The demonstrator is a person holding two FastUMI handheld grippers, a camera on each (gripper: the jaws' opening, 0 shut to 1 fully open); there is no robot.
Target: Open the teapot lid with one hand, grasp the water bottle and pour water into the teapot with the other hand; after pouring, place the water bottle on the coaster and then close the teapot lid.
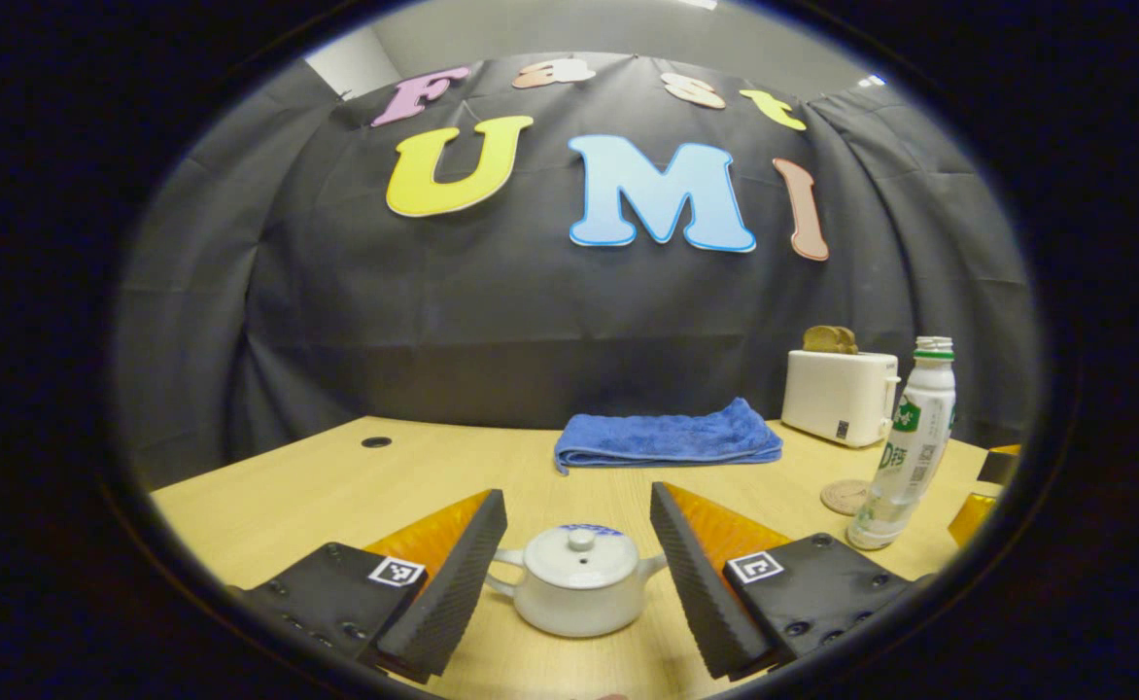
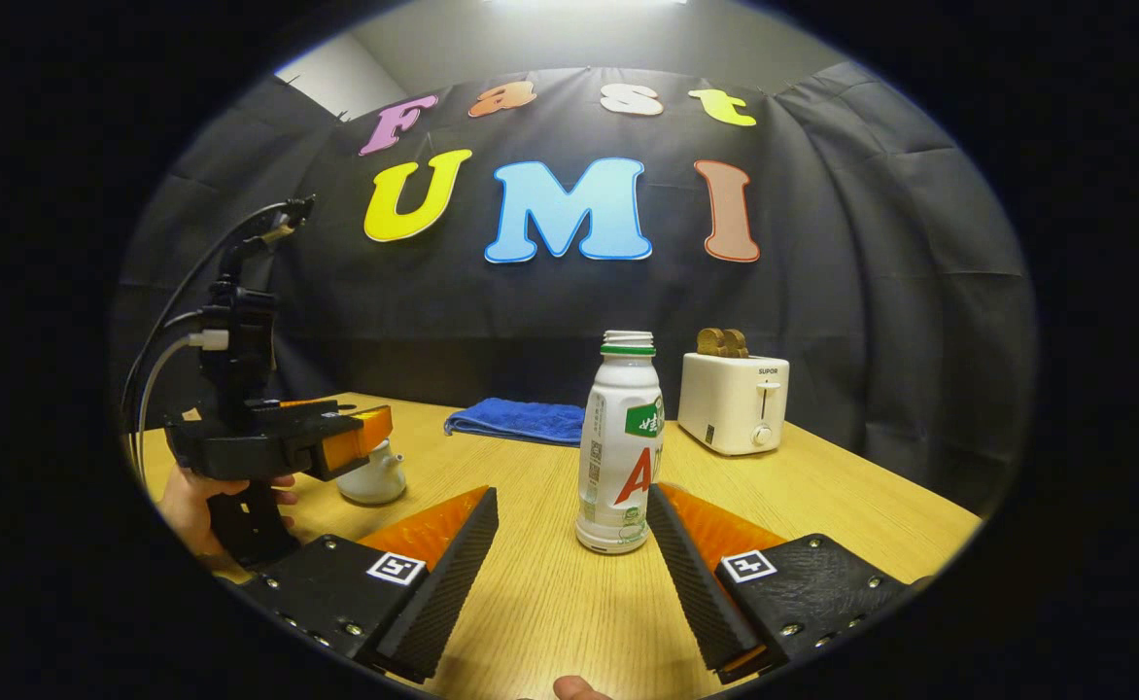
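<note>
Pale wood table [image 1: 356, 486] under booth lighting: in the left gripper view, the left hand-held gripper [image 1: 579, 544] stands wide open, its fingers on either side of a white teapot [image 1: 577, 583] without touching it, the lid [image 1: 579, 554] seated on top. Farther right stands a water bottle [image 1: 905, 447], uncapped, with a round coaster [image 1: 844, 497] just beside it. At the far edge lie a folded blue towel [image 1: 667, 437] and a white toaster [image 1: 840, 394] holding toast. In the right gripper view, the right hand-held gripper [image 2: 574, 544] is also spread wide and holds nothing; the water bottle [image 2: 620, 447] stands upright between its fingertips, close against the right one. A hand [image 2: 205, 506] grips the other tool at left above the teapot [image 2: 372, 474].
</note>
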